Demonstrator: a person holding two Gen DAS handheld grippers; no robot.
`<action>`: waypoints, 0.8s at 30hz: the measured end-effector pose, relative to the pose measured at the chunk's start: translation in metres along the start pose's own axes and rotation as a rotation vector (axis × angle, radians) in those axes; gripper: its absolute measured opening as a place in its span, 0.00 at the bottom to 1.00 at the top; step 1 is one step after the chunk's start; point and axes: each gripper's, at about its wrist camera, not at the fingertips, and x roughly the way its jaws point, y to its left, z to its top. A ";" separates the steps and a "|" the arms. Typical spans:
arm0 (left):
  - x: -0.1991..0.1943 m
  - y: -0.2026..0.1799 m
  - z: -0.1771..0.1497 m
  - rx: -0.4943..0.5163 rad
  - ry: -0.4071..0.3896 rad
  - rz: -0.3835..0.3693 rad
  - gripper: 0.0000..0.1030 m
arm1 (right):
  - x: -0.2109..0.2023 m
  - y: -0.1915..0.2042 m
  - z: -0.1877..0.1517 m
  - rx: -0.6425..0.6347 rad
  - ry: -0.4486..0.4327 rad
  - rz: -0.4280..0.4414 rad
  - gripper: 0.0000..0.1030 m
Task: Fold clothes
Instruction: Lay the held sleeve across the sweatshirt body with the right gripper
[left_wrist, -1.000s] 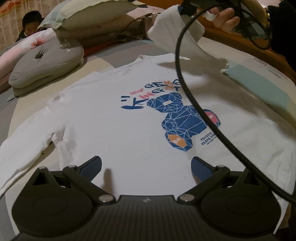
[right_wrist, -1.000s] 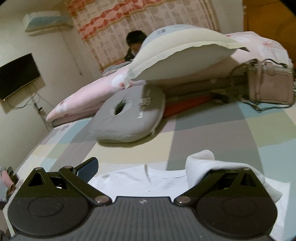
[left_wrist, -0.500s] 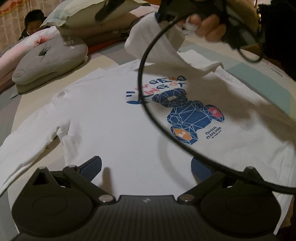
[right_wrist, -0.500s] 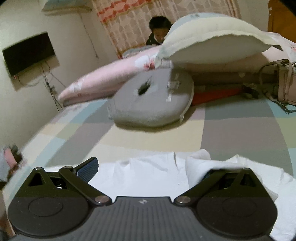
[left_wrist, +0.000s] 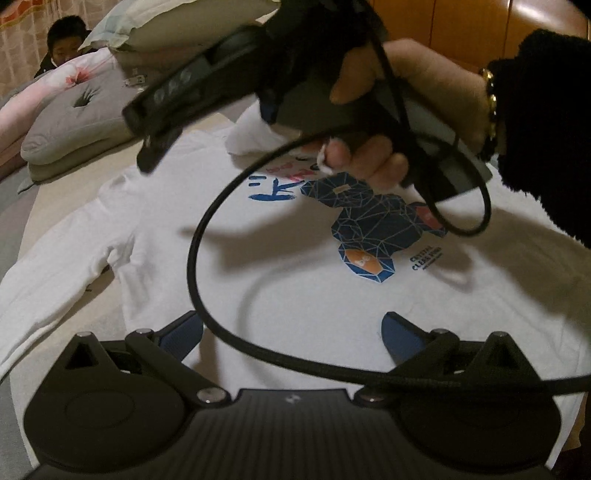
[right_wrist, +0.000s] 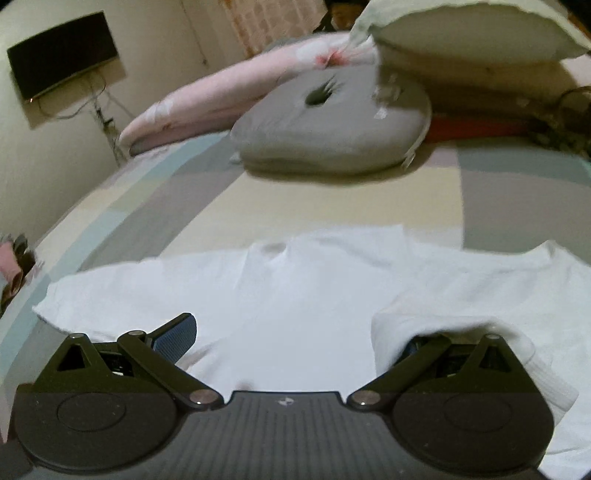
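Note:
A white long-sleeved shirt with a blue bear print lies front up on the bed. My left gripper hovers open over its lower hem, holding nothing. A hand holds my right gripper low over the chest print. In the right wrist view my right gripper stands open, with the shirt's sleeve cuff draped over its right finger and hiding that pad. The same sleeve shows bunched behind the hand. The other sleeve lies stretched out to the left.
A black cable loops across the left wrist view over the shirt. A grey cushion with a hole, pillows and a pink quilt lie at the bed's head. A person is behind them. A screen hangs on the wall.
My right gripper has come down and across over the shirt's chest, carrying the sleeve draped on its right finger. My left gripper has stayed open near the hem.

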 end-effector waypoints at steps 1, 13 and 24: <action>0.000 0.000 0.000 -0.001 0.000 0.000 0.99 | 0.002 0.002 -0.002 -0.005 0.010 0.006 1.00; 0.001 -0.002 -0.001 0.000 0.002 0.005 0.99 | 0.012 0.013 0.001 -0.022 0.029 0.037 1.00; 0.002 -0.003 -0.001 0.004 -0.003 0.005 0.99 | 0.000 -0.007 -0.021 -0.038 0.115 0.015 1.00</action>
